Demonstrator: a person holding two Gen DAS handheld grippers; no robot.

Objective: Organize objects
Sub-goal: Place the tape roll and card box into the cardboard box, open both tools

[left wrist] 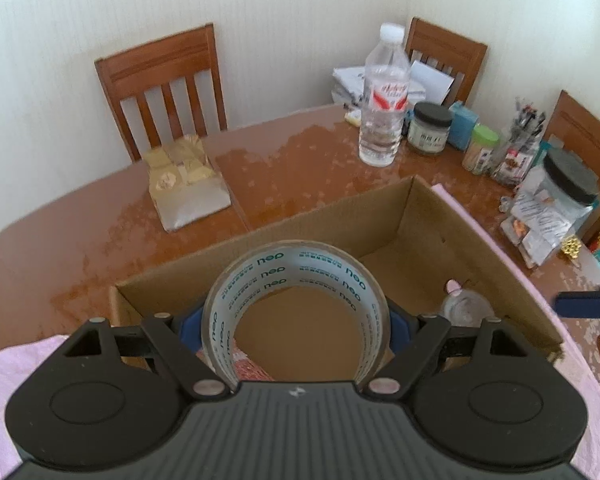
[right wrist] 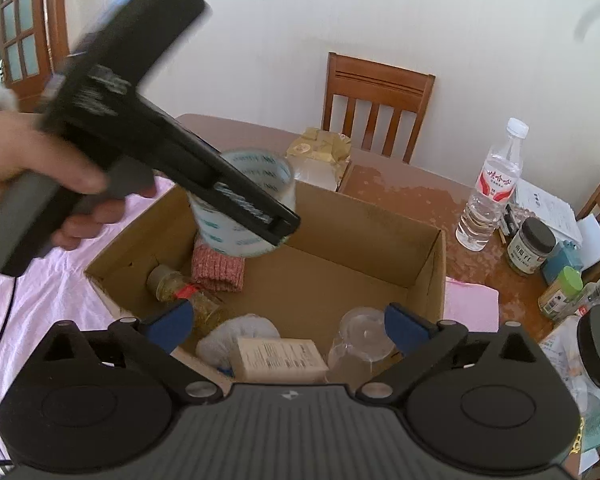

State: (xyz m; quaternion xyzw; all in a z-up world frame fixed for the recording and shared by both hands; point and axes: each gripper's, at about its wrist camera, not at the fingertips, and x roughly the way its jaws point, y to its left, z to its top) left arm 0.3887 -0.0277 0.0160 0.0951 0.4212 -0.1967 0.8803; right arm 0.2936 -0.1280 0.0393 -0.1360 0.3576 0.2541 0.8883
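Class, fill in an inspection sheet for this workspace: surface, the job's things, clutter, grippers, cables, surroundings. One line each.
Surface: brown wooden table, patchy worn finish; pink cloth under the box.
Job's things: tape roll held above the open cardboard box; inside lie a small glass bottle, knitted red item, carton and clear jar.
Clutter: water bottle, black-lidded jar, gold packet, pens, papers.
Grippers: left gripper shut on the tape roll; right gripper open, empty.
Cables: thin black cable on the cloth.
Surroundings: wooden chairs, white wall.
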